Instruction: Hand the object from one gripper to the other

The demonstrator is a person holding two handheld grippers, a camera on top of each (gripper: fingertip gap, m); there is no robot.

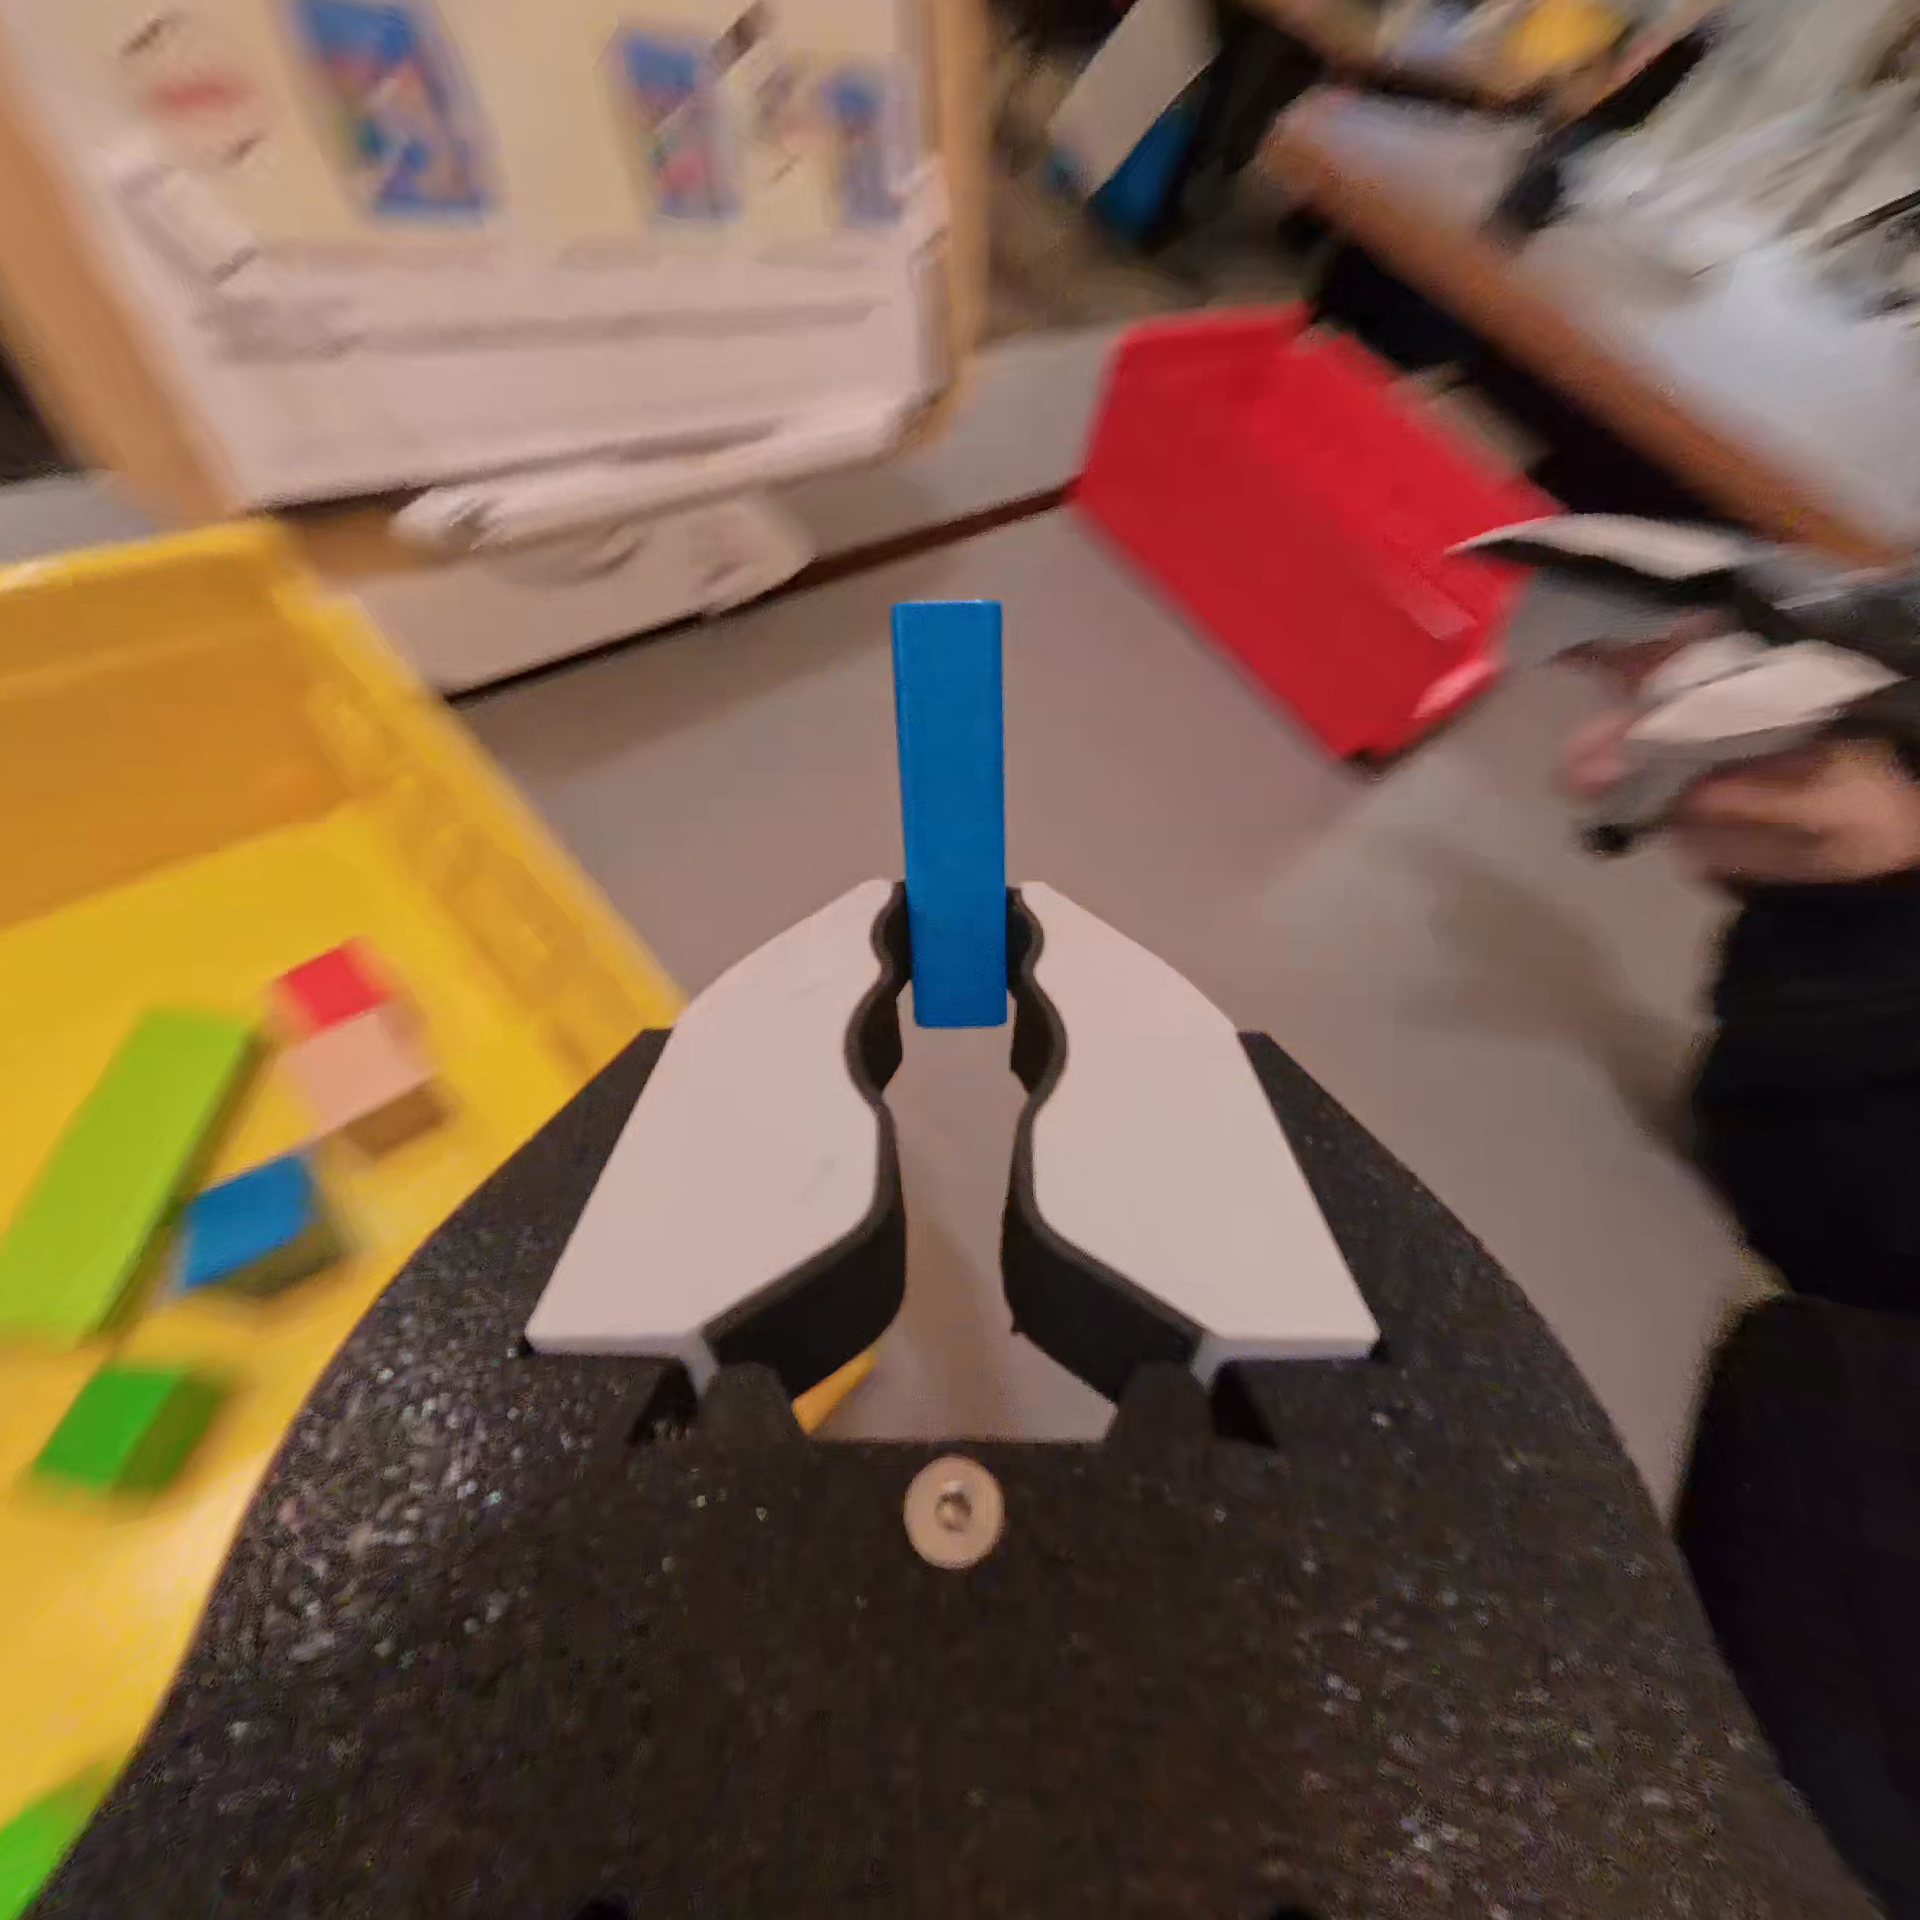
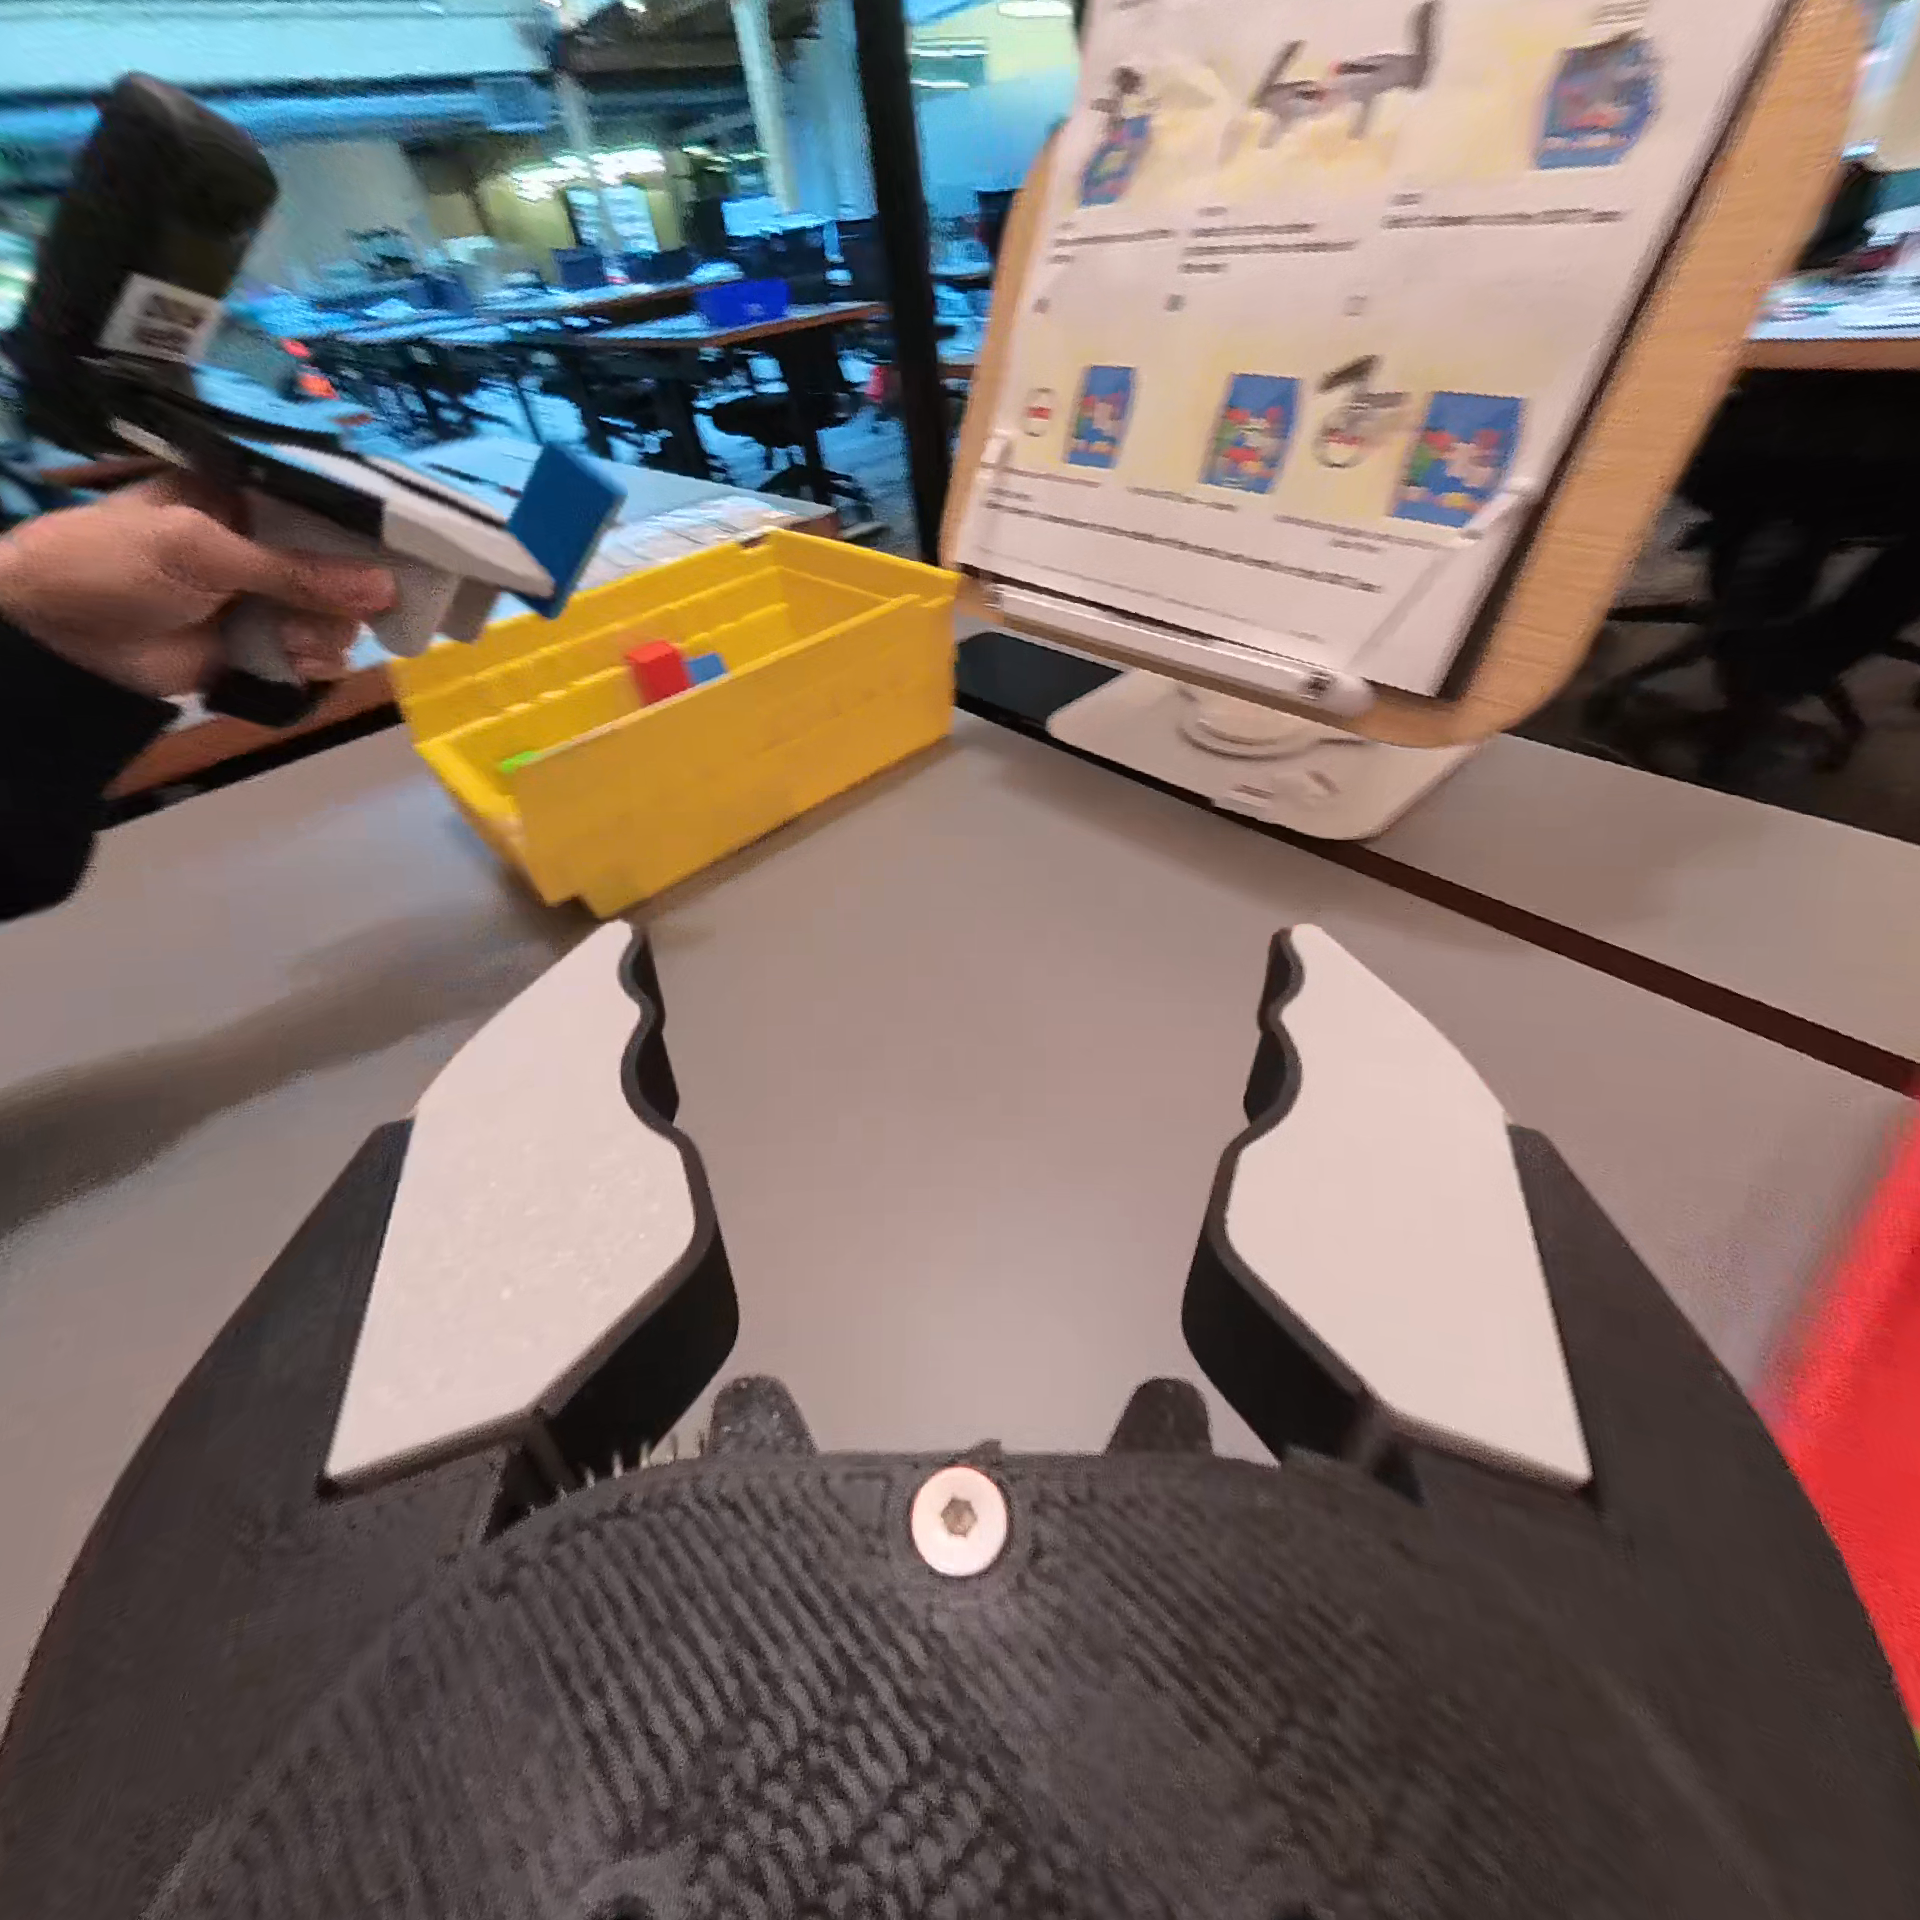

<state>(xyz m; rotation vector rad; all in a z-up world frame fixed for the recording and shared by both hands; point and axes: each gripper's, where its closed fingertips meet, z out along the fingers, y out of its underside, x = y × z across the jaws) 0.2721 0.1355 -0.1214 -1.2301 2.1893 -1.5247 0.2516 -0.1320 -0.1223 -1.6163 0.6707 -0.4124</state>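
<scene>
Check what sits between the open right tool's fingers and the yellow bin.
Only bare grey tabletop lies between the right tool and the yellow plastic bin, seen in the right wrist view.

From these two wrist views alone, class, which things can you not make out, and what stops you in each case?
- Red bin: contents hidden by its wall and motion blur, left wrist view; cut off by the edge in the right.
- Yellow bin: most blocks hidden behind its front wall, right wrist view.
- Right gripper: smeared by blur, left wrist view.
- Instruction sheet: pictures blurred.
- Blue block: lower faces covered by the left gripper pads.
</scene>
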